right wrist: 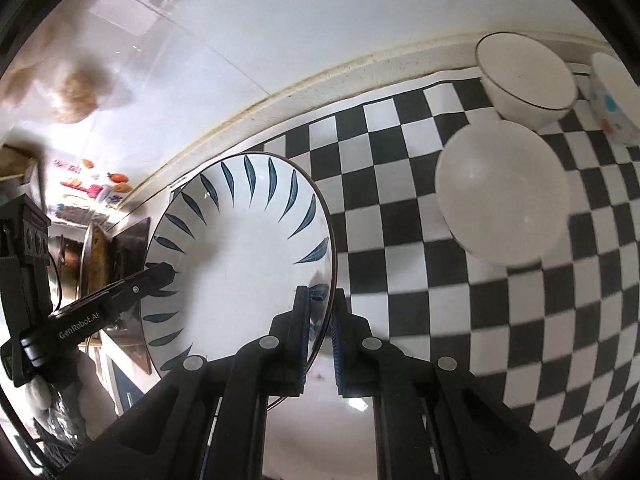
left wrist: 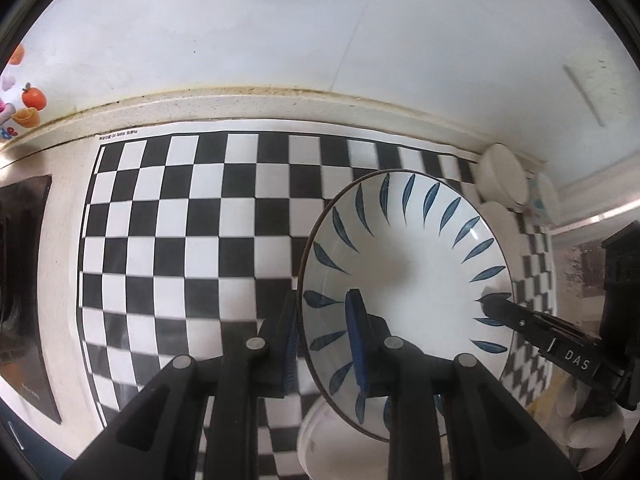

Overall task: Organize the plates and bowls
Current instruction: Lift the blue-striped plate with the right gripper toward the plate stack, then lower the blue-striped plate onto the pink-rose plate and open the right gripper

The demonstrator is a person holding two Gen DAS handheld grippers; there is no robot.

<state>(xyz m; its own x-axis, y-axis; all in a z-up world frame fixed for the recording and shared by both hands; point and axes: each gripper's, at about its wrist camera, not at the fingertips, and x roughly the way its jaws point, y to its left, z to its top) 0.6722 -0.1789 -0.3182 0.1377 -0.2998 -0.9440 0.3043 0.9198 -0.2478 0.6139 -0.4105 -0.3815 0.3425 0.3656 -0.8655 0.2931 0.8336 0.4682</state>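
Observation:
A white plate with blue leaf marks [left wrist: 416,272] is held in the air between both grippers. My left gripper [left wrist: 324,332] is shut on its left rim. My right gripper [right wrist: 320,328] is shut on the plate's [right wrist: 240,248] right rim. Each gripper shows in the other's view: the right one [left wrist: 496,306] and the left one [right wrist: 160,272]. Another white dish [left wrist: 320,444] lies just below the plate; it also shows in the right wrist view [right wrist: 320,440]. A plain white bowl [right wrist: 502,196] stands on the checkered mat [right wrist: 400,220].
A white bowl with a dark rim [right wrist: 528,80] and a dotted cup [right wrist: 614,100] stand at the mat's far right by the wall. The white wall [left wrist: 280,40] runs along the back. A dark cooktop [left wrist: 24,288] lies left of the mat [left wrist: 180,220].

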